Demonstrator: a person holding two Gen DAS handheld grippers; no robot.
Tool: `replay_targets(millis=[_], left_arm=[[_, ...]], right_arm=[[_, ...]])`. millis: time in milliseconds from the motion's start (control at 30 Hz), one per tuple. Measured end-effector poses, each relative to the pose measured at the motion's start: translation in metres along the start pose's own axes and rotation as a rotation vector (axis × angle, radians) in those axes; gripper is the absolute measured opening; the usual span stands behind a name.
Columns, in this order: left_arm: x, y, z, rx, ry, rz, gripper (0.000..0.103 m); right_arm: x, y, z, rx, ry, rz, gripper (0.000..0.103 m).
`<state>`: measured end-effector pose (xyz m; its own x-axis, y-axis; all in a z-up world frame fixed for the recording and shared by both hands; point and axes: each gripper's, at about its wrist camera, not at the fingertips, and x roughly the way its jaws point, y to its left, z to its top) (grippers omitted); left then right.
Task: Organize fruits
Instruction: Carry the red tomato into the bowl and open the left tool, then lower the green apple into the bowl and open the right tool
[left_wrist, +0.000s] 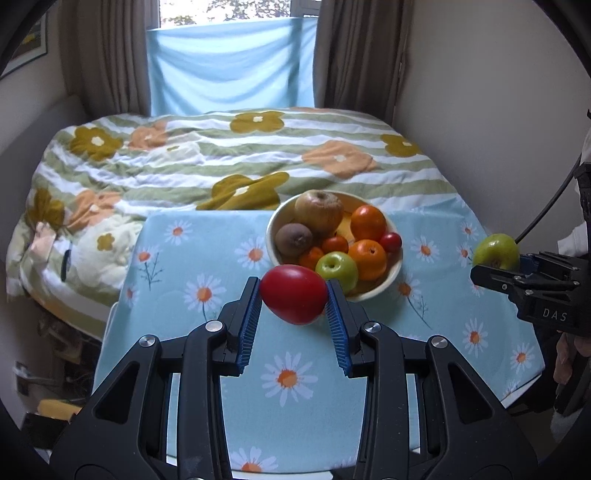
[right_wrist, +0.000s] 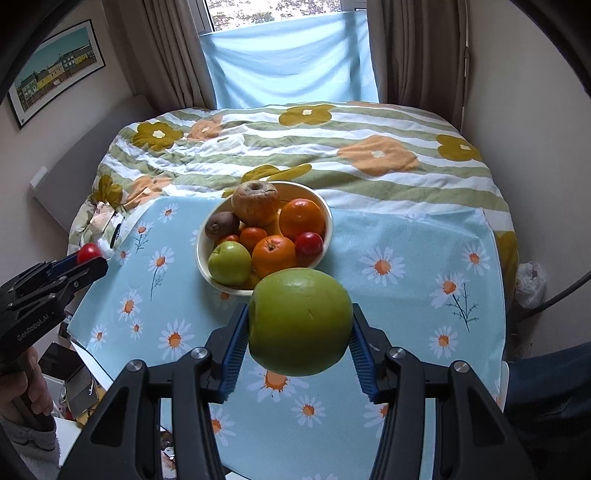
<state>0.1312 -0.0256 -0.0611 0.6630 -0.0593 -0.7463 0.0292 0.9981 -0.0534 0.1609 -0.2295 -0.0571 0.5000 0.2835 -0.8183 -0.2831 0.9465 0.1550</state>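
the left gripper (left_wrist: 293, 299) pinches a smooth red egg-shaped fruit (left_wrist: 293, 293) – perhaps a tomato – between its blue pads. the right gripper (right_wrist: 300, 325) clamps a large green apple (right_wrist: 300, 321), just short of the cream fruit bowl (right_wrist: 327, 218).

— Left wrist view? Mounted behind the left gripper (left_wrist: 293, 295), looking forward and down along its fingers across the tabletop (left_wrist: 207, 332) toward the bowl (left_wrist: 275, 254); close to the bowl, just left of its centre line.

— And the right wrist view? Behind the right gripper (right_wrist: 299, 328), facing the same way, toward the bowl (right_wrist: 201, 258), slightly right of it.

— Shared ground? Bowl, daisy cloth, the bed (left_wrist: 184, 162) beyond the bowl, curtains behind. Each gripper caught at the other view's edge: right gripper (left_wrist: 495, 271) right of the bowl, left gripper (right_wrist: 88, 264) left of it.
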Motion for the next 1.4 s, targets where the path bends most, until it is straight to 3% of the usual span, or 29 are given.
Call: replay_targets(millis=[500, 800, 1067, 1100, 1133, 1167, 1200, 1267, 1400], left_arm=[[0.111, -0.033, 0.070, -0.013, 0.076, -0.037, 0.040], [0.164, -0.060, 0.071, 0.037, 0.155, -0.046, 0.040], [0.179, -0.074, 0.072, 0.068, 0.184, -0.061, 0.041], [0.179, -0.074, 0.072, 0.070, 0.186, -0.057, 0.045], [0.179, -0.074, 0.071, 0.069, 0.187, -0.053, 0.061], [0.178, -0.073, 0.070, 0.064, 0.182, -0.047, 0.092], [0.174, -0.071, 0.069, 0.056, 0.165, -0.041, 0.103], [0.165, -0.066, 0.070, 0.038, 0.126, -0.046, 0.103], [0.159, -0.059, 0.068, 0.041, 0.129, -0.021, 0.103]], right_arm=[[0.062, -0.027, 0.081, -0.060, 0.012, 0.070, 0.048], [0.095, -0.050, 0.102, -0.059, 0.050, 0.094, 0.048], [0.113, -0.064, 0.115, -0.056, 0.072, 0.096, 0.048], [0.114, -0.065, 0.116, -0.055, 0.070, 0.096, 0.048], [0.116, -0.066, 0.118, -0.053, 0.070, 0.097, 0.048], [0.117, -0.067, 0.119, -0.052, 0.070, 0.099, 0.048], [0.118, -0.067, 0.120, -0.051, 0.069, 0.100, 0.048], [0.121, -0.067, 0.122, -0.052, 0.070, 0.104, 0.048], [0.127, -0.066, 0.127, -0.063, 0.076, 0.114, 0.048]])
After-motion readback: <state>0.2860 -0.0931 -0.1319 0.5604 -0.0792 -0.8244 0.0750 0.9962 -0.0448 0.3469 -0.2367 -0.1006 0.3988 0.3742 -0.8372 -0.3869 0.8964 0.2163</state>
